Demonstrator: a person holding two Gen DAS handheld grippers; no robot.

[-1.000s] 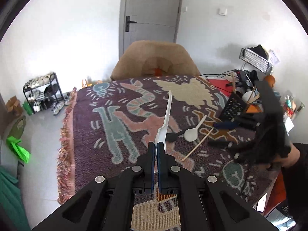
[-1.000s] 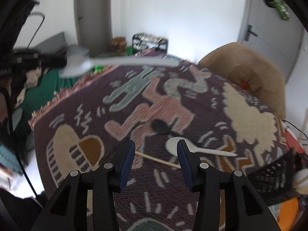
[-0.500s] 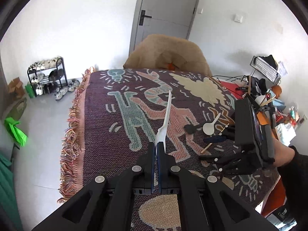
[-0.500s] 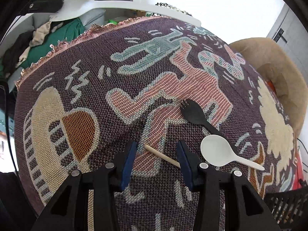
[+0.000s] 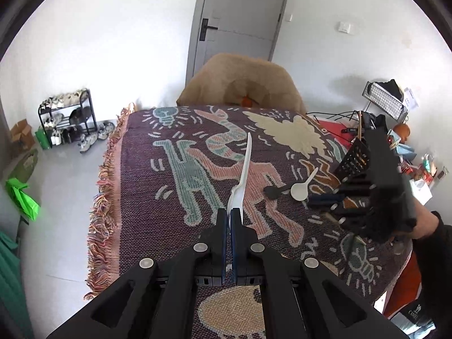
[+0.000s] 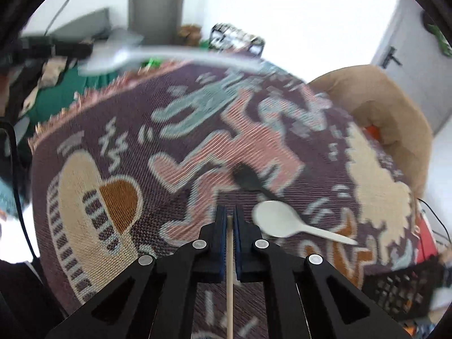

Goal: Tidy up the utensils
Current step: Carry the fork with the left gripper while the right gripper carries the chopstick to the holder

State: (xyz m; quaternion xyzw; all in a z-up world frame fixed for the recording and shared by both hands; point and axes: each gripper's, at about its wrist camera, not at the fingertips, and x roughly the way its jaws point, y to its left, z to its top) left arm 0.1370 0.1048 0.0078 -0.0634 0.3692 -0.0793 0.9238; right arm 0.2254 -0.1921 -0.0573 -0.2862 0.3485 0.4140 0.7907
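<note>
My left gripper (image 5: 228, 212) is shut on a white plastic utensil (image 5: 243, 173), bowl end between the fingers, handle pointing away above the patterned blanket (image 5: 175, 175); it also shows blurred in the right wrist view (image 6: 158, 56). My right gripper (image 6: 230, 212) is shut on a wooden chopstick (image 6: 230, 276) that runs back between the fingers. A white spoon (image 6: 278, 223) and a black fork (image 6: 248, 180) lie on the blanket just ahead and right of it. In the left wrist view the right gripper (image 5: 333, 200) sits beside the spoon (image 5: 301, 189) and fork (image 5: 272, 191).
A black mesh basket (image 5: 354, 158) stands at the blanket's right edge, also at the right wrist view's lower right (image 6: 401, 291). A tan cushioned chair (image 5: 245, 82) is behind the table. Clutter and cables sit on the right; a shoe rack (image 5: 67, 113) stands left.
My right gripper has closed on the wooden chopstick, which lay on the blanket between its open fingers before, and lifted it. My left gripper still holds the white utensil.
</note>
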